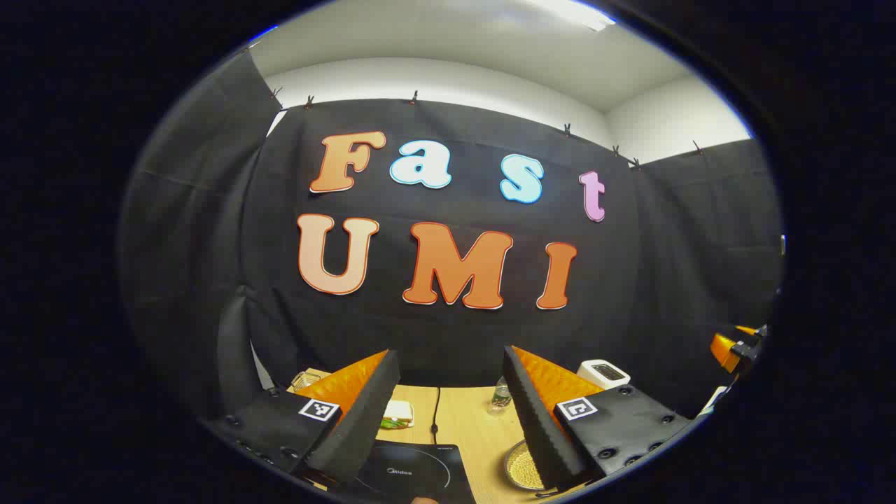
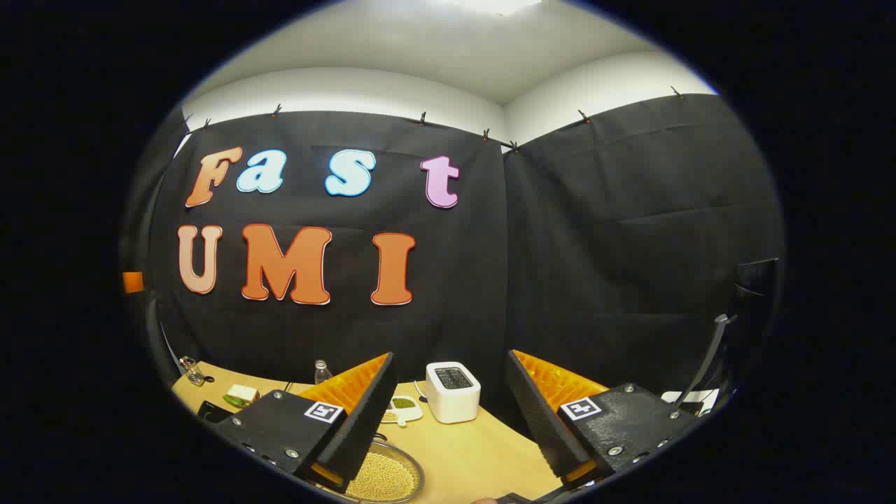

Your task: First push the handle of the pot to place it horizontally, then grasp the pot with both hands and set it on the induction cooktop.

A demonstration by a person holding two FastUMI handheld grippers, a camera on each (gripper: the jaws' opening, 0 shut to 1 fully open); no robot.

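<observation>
The pot (image 1: 521, 467) is a round metal-rimmed pan full of yellowish grains, low on the wooden table (image 1: 476, 427) just right of the black induction cooktop (image 1: 413, 472). My left gripper (image 1: 449, 360) is open above them with nothing between its fingers, and its right finger covers part of the pot. In the right gripper view the pot (image 2: 386, 477) lies at the bottom behind the left finger. My right gripper (image 2: 451, 358) is open and empty above the table (image 2: 476, 448). A corner of the cooktop (image 2: 210, 410) shows far left. I cannot make out the pot's handle.
A white toaster (image 2: 453, 390) stands at the back of the table, with a small dish of green food (image 2: 404, 404) beside it. A clear bottle (image 1: 500, 393), a sandwich (image 1: 397, 413) and a glass jar (image 1: 304, 380) are farther back. The cooktop's cable (image 1: 435, 409) runs to the wall.
</observation>
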